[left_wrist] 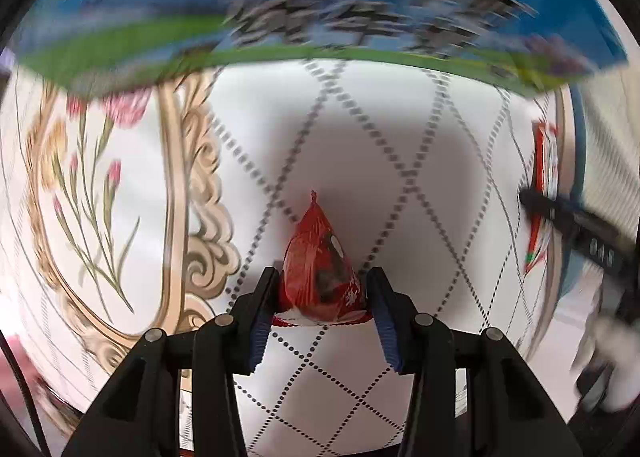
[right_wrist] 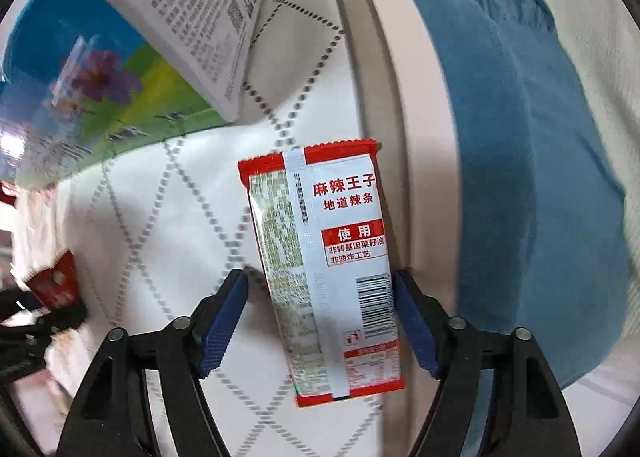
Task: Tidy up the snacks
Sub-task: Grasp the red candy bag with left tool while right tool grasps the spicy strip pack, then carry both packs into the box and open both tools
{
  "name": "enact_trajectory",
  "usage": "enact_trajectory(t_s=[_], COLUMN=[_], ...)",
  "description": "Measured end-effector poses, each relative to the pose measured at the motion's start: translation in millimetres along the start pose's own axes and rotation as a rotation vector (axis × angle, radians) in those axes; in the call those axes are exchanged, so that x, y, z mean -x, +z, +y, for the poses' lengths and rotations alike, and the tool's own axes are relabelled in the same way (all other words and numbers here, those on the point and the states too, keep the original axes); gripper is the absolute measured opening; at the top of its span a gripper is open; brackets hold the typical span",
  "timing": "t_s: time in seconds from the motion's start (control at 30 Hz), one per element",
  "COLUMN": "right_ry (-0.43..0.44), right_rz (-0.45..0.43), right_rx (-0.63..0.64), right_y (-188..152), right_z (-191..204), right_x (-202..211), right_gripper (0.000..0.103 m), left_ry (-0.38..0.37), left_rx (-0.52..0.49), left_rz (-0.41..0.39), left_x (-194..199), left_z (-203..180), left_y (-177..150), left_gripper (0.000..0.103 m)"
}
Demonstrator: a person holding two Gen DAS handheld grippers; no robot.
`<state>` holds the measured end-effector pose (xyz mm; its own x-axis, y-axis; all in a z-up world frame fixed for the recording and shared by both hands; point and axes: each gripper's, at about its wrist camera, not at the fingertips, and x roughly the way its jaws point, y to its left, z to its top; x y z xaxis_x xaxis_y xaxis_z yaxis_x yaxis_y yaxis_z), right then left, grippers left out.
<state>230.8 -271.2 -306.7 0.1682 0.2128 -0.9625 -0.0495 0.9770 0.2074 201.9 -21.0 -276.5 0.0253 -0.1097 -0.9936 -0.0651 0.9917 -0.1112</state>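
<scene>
**Snacks gripped in both tools over the patterned tabletop**

Snacks are up off the cloth on both sides. Underneath lies the tabletop (left_wrist: 360,129), white and smooth, crossed by a diamond grid of grey dotted lines; toward its left edge in the left wrist view runs a gold scrollwork border with pink flowers on thin stems. In the right wrist view the table's pale rounded edge (right_wrist: 384,69) curves down the middle, and just beyond it a person's blue garment (right_wrist: 532,177) fills the right side.

Biggest item next: a large glossy bag (right_wrist: 80,69), blue with a green band and a purple flower, lies toward the far left part of the tabletop, blurred in the left view. A white printed packet (right_wrist: 192,17) leans over it, covered in fine text.

Now the tools. The right gripper (right_wrist: 320,289) holds a flat, rectangular red-and-white snack packet (right_wrist: 340,257) with serrated ends, a barcode and red lettering; the ribbed blue pad on the right touches the packet's edge, while whether the left pad touches it I cannot tell.

The left gripper (left_wrist: 322,289) is pinched narrow on a small red crinkled wrapper (left_wrist: 320,257), tapering to a twisted tip, both blue pads pressing its sides above the cloth.
</scene>
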Motion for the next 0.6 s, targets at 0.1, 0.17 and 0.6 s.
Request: enact_trajectory(t_s=[0.1, 0.17, 0.6], right_ry=[0.060, 0.099, 0.059], right_rz=[0.047, 0.084, 0.068], right_rx=[-0.023, -0.024, -0.025], right_y=[-7.8, -16.1, -28.1], right_z=[14.5, 28.4, 69.3], right_x=[0.0, -0.8, -30.8], right_gripper=[0.062, 0.062, 0.061], left_ry=[-0.066, -0.112, -0.063], left_rx=[0.069, 0.105, 0.053], left_rz=[0.011, 0.021, -0.004], left_x=[-8.0, -11.9, -2.3], left_z=[14.5, 25.5, 6.8], left_y=[-0.6, -0.3, 13.2], left_gripper=[0.045, 0.046, 0.036])
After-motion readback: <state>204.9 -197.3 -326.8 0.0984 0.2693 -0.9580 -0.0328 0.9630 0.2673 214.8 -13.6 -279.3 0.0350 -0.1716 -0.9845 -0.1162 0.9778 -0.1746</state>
